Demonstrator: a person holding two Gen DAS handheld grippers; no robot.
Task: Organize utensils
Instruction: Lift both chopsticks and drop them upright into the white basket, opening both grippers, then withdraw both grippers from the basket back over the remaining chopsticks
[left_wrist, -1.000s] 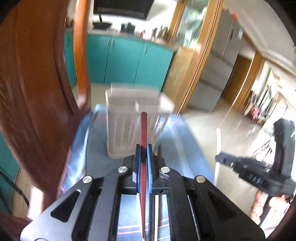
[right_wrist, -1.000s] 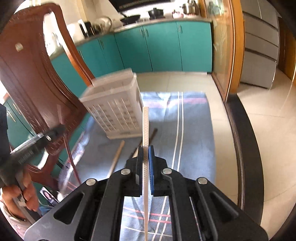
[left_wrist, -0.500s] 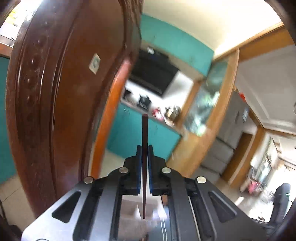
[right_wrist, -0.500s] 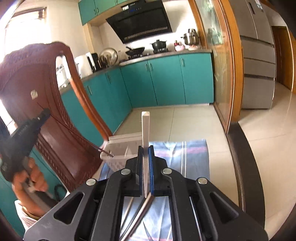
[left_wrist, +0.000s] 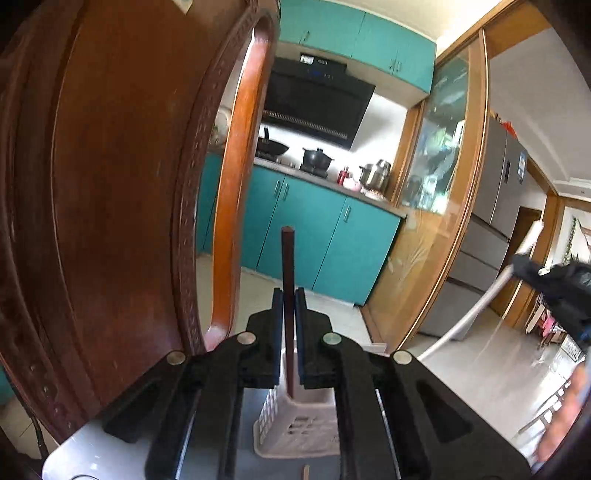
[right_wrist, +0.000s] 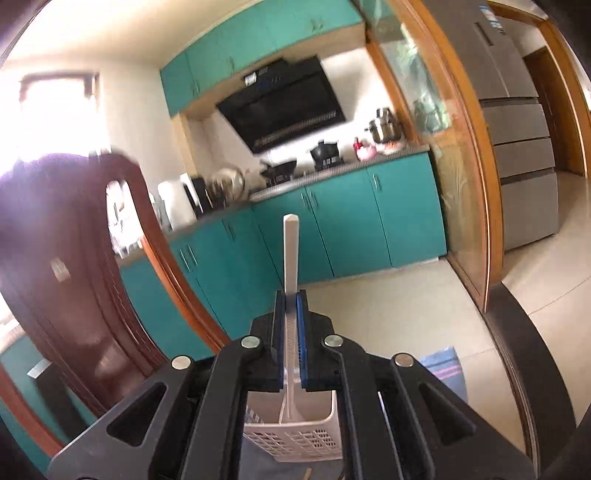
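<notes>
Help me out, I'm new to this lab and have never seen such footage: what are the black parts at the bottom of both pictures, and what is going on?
There is no robot here. A person holds a two-finger gripper in each hand, and each gripper carries a wide-angle camera that looks forward along its fingers. The black parts are those grippers.

In the left wrist view, the left gripper is shut on a dark brown chopstick, held upright, its lower end going down into a pale slotted utensil basket just below. At the right edge you see the other gripper carrying its stick.

In the right wrist view, the right gripper is shut on a white chopstick, also reaching down into the same basket, which stands on a striped blue cloth.

Behind are a wooden chair and teal kitchen cabinets.
</notes>
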